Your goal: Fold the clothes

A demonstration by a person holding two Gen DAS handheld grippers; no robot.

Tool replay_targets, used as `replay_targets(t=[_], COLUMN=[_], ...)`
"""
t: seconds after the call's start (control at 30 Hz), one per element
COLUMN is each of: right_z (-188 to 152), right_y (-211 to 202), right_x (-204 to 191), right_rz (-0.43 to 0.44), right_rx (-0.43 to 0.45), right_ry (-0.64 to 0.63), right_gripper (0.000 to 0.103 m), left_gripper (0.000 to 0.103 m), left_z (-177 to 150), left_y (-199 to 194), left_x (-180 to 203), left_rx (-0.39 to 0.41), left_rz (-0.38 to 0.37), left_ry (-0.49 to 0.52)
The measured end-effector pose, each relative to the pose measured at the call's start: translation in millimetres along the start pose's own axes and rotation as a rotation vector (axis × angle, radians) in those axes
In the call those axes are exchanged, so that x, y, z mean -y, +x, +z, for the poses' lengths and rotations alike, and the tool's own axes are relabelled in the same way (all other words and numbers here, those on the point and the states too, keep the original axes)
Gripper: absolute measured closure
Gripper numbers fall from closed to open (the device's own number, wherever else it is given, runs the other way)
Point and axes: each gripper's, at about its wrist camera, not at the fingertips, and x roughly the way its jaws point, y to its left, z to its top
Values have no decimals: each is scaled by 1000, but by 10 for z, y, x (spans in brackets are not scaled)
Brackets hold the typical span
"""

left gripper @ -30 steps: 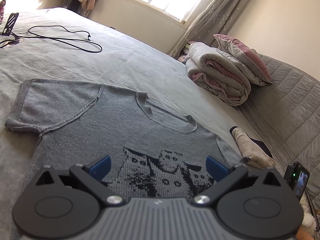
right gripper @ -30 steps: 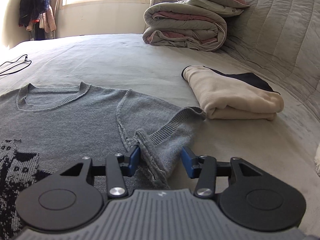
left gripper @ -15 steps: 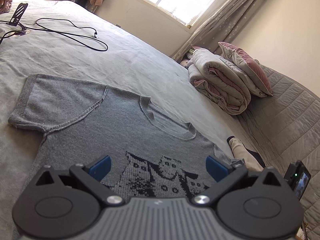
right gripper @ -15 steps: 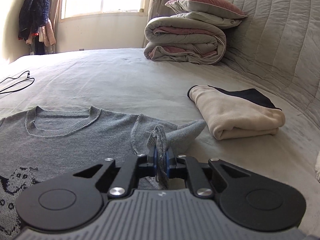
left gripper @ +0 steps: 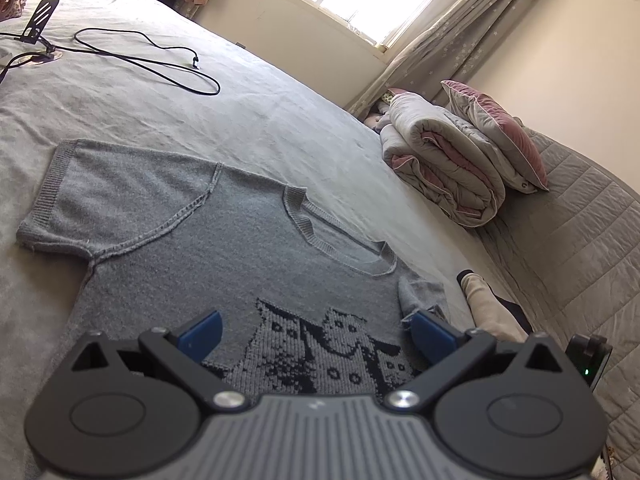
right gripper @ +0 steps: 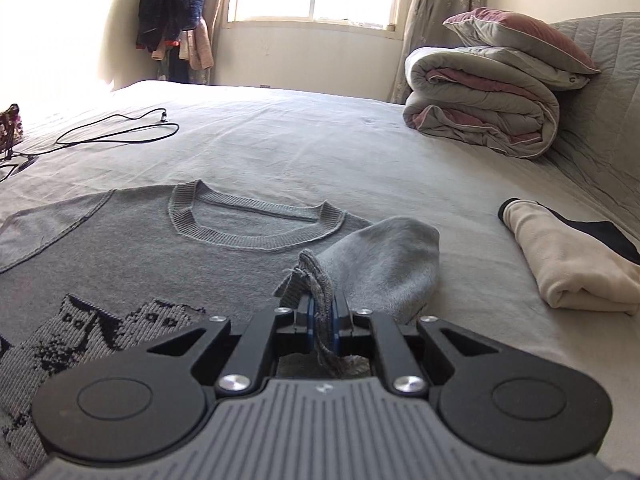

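Note:
A grey knit short-sleeved sweater (left gripper: 224, 256) with a dark cat pattern lies face up on the bed. My left gripper (left gripper: 316, 330) hovers open above its chest pattern, blue pads wide apart and holding nothing. In the right wrist view the same grey sweater (right gripper: 140, 248) spreads to the left. My right gripper (right gripper: 323, 322) is shut on the cuff of the sweater's right sleeve (right gripper: 384, 264), which is lifted and curled over toward the body. The other sleeve (left gripper: 100, 192) lies flat.
A folded cream and black garment (right gripper: 568, 268) lies to the right. A rolled duvet (right gripper: 484, 108) with a pillow sits by the quilted headboard (left gripper: 580, 240). A black cable (left gripper: 160, 60) and a phone stand (left gripper: 38, 28) lie far left. A phone (left gripper: 590, 360) sits at right.
My right gripper closed on the sleeve cuff and has lifted and carried it leftward over the sweater. The left gripper stayed open, tilting slightly upward over the chest.

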Motion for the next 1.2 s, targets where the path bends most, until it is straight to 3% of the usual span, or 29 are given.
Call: replay_targets(t=[0.3,0.5,0.67,0.77,1.0,1.13,1.2], right_z=[-177,-181,-96,-87,-122,-142,-152], right_y=[-118,-194,-187,-198,-235,-255,-266], right_x=[165,393,680,793,969,1069,1120], right_rz=[93,203,292,329,388,421,438], right_rx=[8,41,47,53,60,64,66], right_ry=[35,170,348,413,510,565,592], right_gripper=[93,93,93,93,92,91,91], left_gripper=[7,19,23,23,30,49,61], left_z=[-70,-44,-138,-264,-628,-817,-864], left_y=[144,401,966,1286,1759,1925,1959], left_x=[51,106,205,274,520,606,661], left_rx=[-54,-137,-301,-348,-297,-261,-249], left_rz=[-3,-116,-315,-413,-483,-507,-493], left_ry=[42,-28,-303,-500,-815,-1034,-1086])
